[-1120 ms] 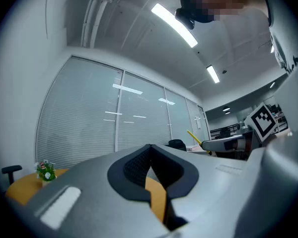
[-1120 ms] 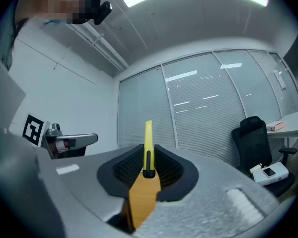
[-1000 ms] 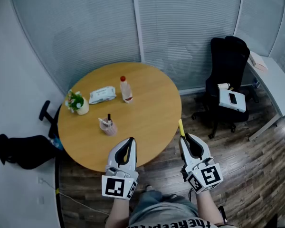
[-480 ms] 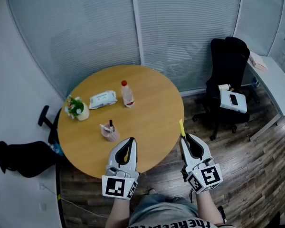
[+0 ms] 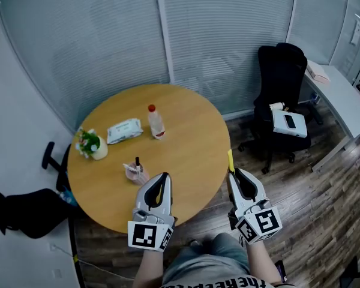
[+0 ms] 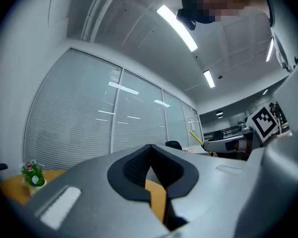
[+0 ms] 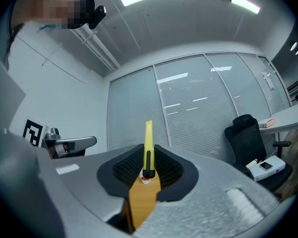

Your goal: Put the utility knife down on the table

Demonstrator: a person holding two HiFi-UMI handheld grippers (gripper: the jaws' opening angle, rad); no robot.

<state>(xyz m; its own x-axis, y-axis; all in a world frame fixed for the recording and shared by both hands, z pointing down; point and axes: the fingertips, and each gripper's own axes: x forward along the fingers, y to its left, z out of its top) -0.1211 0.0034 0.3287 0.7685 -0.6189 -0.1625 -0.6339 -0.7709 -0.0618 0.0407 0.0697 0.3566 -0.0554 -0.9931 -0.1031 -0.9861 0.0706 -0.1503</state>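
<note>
A yellow utility knife (image 7: pixel 148 150) stands upright between the jaws of my right gripper (image 7: pixel 148 175), which is shut on it; its yellow tip (image 5: pixel 230 161) pokes out ahead of that gripper (image 5: pixel 235 176) just off the round table's near right edge (image 5: pixel 219 167). My left gripper (image 5: pixel 162 182) hangs over the table's near edge, jaws shut with nothing between them (image 6: pixel 150 170).
On the wooden table stand a cup with pens (image 5: pixel 135 171), a water bottle (image 5: pixel 155 122), a wipes pack (image 5: pixel 124 131) and a small potted plant (image 5: pixel 90 144). A black office chair (image 5: pixel 282 95) holding a white device is at the right, another dark chair (image 5: pixel 24 206) at the left.
The view has swung slightly, so the table and chair sit a little further left. Both grippers hold the same pose, knife still gripped.
</note>
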